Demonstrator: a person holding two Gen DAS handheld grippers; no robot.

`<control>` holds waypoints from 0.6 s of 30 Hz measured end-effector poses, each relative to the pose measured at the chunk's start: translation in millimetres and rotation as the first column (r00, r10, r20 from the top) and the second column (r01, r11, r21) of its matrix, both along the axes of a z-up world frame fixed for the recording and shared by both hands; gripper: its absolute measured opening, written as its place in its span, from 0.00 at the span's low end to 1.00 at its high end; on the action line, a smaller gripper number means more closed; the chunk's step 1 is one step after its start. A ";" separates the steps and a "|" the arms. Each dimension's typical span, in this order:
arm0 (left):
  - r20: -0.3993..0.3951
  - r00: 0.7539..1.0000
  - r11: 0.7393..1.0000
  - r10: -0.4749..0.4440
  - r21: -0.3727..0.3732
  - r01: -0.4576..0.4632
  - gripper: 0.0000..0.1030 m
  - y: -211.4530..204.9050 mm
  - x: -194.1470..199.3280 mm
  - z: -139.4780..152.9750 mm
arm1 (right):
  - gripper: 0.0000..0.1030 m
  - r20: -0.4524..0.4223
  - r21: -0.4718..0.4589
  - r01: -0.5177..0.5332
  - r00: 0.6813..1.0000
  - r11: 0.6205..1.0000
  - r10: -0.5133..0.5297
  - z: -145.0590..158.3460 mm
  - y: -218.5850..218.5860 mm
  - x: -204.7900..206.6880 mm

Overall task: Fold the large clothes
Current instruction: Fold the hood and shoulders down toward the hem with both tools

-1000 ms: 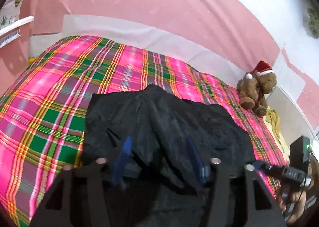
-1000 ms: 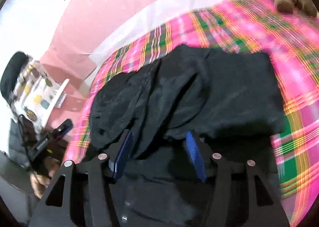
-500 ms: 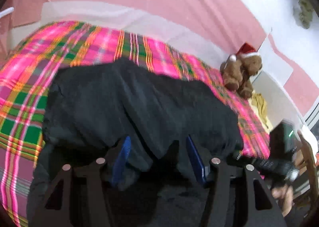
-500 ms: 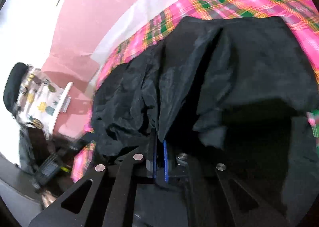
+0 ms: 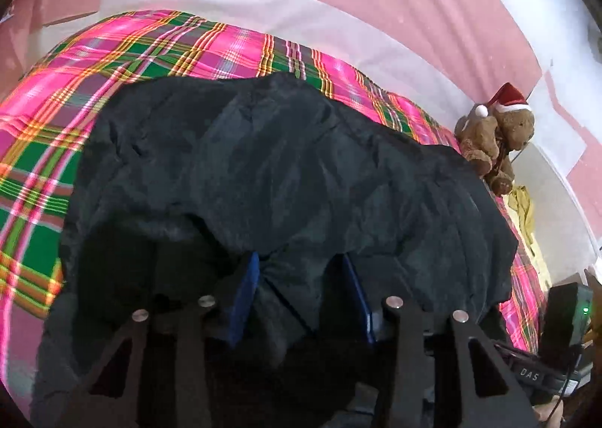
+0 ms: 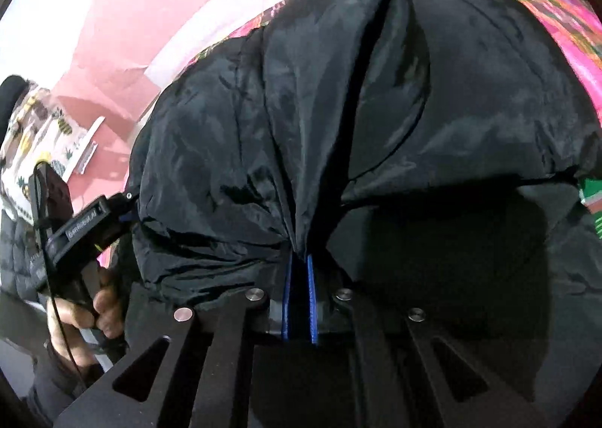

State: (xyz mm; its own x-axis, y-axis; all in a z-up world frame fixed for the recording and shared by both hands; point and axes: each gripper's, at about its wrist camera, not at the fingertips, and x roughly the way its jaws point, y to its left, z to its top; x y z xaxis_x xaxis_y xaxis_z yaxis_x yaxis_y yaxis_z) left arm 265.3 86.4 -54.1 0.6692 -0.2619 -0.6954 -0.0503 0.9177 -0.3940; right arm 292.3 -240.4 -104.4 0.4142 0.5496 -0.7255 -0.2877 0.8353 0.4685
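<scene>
- Black jacket (image 5: pixel 286 172) lies bunched on the pink-green plaid bedspread (image 5: pixel 124 51), covering most of the near side.
- My right gripper (image 6: pixel 299 277) is clenched on a gathered fold of the jacket; blue pads nearly meet, cloth pinched between.
- My left gripper (image 5: pixel 301 292) is closing; jaws partly apart, a ridge of jacket between the blue pads (image 5: pixel 246 288), can't tell if they press it yet.
- Teddy bear (image 5: pixel 496 134) in a red hat sits at the far right bed edge, just beside the jacket.
</scene>
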 end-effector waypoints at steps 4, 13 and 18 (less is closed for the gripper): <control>0.063 0.998 1.000 -0.016 0.021 0.015 0.46 3.5 -12.6 36.1 | 0.14 0.103 -0.051 0.005 0.995 0.999 0.000 44.1 -2.3 -14.8; 0.034 0.999 0.995 -0.031 0.095 0.027 0.44 -4.1 31.0 31.4 | 0.14 0.295 -0.149 0.092 0.954 0.985 -0.045 96.5 5.7 46.5; 0.041 0.999 0.993 -0.025 0.119 0.020 0.34 3.1 26.4 -10.0 | 0.12 0.215 -0.261 0.100 0.976 0.960 -0.043 38.3 -7.4 70.3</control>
State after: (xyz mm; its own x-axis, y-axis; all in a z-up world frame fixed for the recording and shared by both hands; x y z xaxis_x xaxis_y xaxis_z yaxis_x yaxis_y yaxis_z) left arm 291.7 89.5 -64.1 0.6934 -0.1944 -0.6938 -0.0148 0.9589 -0.2835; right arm 362.6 -247.8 -66.1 0.6004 0.3093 -0.7375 -0.2885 0.9438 0.1610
